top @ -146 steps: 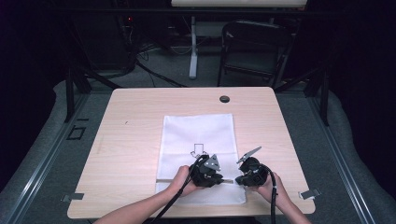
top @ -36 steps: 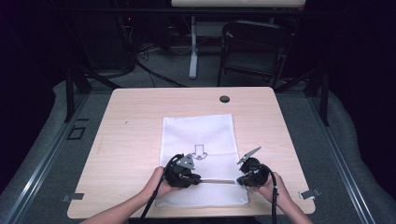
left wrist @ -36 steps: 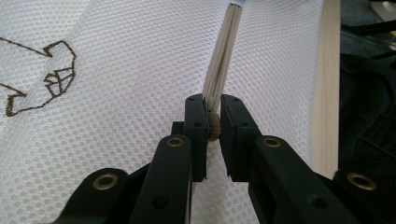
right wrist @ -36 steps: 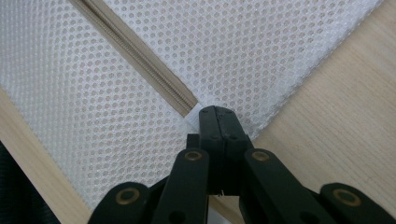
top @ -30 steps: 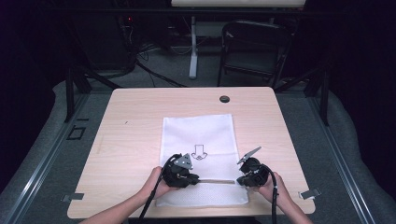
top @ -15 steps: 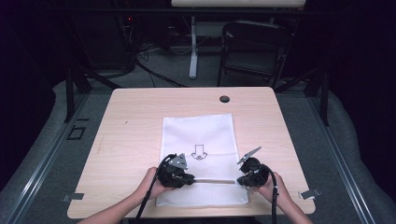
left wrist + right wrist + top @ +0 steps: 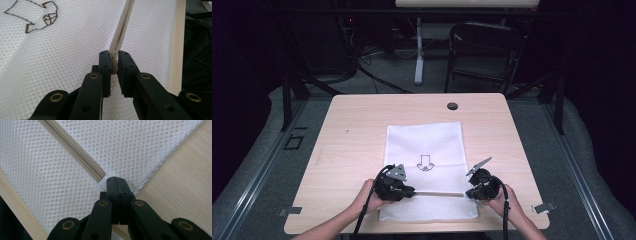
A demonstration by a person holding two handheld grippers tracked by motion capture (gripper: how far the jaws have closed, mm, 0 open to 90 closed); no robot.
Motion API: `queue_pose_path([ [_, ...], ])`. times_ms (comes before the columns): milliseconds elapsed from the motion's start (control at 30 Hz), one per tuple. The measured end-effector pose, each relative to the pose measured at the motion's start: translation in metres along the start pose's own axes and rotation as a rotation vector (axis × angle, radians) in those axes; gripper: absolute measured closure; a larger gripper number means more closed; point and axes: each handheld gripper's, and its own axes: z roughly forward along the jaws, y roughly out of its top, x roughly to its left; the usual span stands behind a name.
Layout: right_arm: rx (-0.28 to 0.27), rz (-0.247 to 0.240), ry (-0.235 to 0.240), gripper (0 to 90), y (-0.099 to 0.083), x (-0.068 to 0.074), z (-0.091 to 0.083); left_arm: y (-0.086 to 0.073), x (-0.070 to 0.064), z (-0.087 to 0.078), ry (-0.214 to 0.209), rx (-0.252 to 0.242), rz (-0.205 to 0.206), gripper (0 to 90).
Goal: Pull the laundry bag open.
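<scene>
High view shows the left gripper [image 7: 406, 190], clenched on the zipper pull [image 7: 114, 65], now farther left along the mesh laundry bag [image 7: 424, 145] lying flat on the table [image 7: 352, 125], while the right gripper [image 7: 471, 192] pinches the zipper's end [image 7: 106, 180], so the zip is nearly fully run.

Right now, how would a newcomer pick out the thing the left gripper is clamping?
On the wooden table lies a white mesh bag. A beige zipper crosses its near end. The left gripper pinches the zipper pull, a small beige tab, unlike the white mesh around it.
</scene>
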Motion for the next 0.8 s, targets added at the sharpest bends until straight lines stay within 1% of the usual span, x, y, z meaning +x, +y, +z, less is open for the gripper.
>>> queue_pose_path([
  [33,-0.002,0.002,0.001,90.0,0.0,0.0,0.0,-0.001,0.001,0.0,-0.005,-0.005,0.002,81.4],
  [100,0.001,0.0,-0.001,90.0,0.0,0.0,0.0,-0.001,0.0,-0.002,0.005,0.005,0.006,81.4],
  [133,0.001,0.001,0.0,90.0,0.0,0.0,0.0,-0.003,0.001,-0.002,-0.004,-0.002,0.001,81.4],
  [167,0.001,0.001,-0.001,90.0,0.0,0.0,0.0,-0.003,0.001,-0.004,0.01,0.011,0.001,81.4],
  [200,-0.001,0.002,0.001,90.0,0.0,0.0,0.0,-0.004,0.001,-0.004,0.01,0.007,0.002,81.4],
  [233,0.0,0.001,-0.001,90.0,0.0,0.0,0.0,-0.005,0.003,-0.005,-0.009,-0.001,-0.003,81.4],
  [433,0.0,0.0,-0.001,90.0,0.0,0.0,0.0,-0.01,0.004,-0.01,0.002,0.001,-0.01,81.4],
  [467,-0.002,0.003,0.001,90.0,0.0,0.0,0.0,-0.011,0.004,-0.011,-0.005,-0.003,-0.015,81.4],
  [600,-0.002,0.002,0.001,90.0,0.0,0.0,0.0,-0.014,0.004,-0.013,0.007,0.003,-0.016,81.3],
  [667,0.0,0.001,-0.001,90.0,0.0,0.0,0.0,-0.015,0.005,-0.015,0.0,-0.005,-0.018,81.3],
  [700,-0.001,0.002,0.001,90.0,0.0,0.0,0.0,-0.015,0.005,-0.015,0.004,-0.003,-0.024,81.3],
  [733,-0.001,0.002,0.001,90.0,0.0,0.0,0.0,-0.016,0.005,-0.016,0.006,-0.001,-0.016,81.3],
  [767,-0.001,0.002,0.001,90.0,0.0,0.0,0.0,-0.017,0.005,-0.017,0.004,-0.002,-0.017,81.3],
  [800,-0.002,0.002,0.001,90.0,0.0,0.0,0.0,-0.018,0.005,-0.018,0.011,0.001,-0.017,81.3],
])
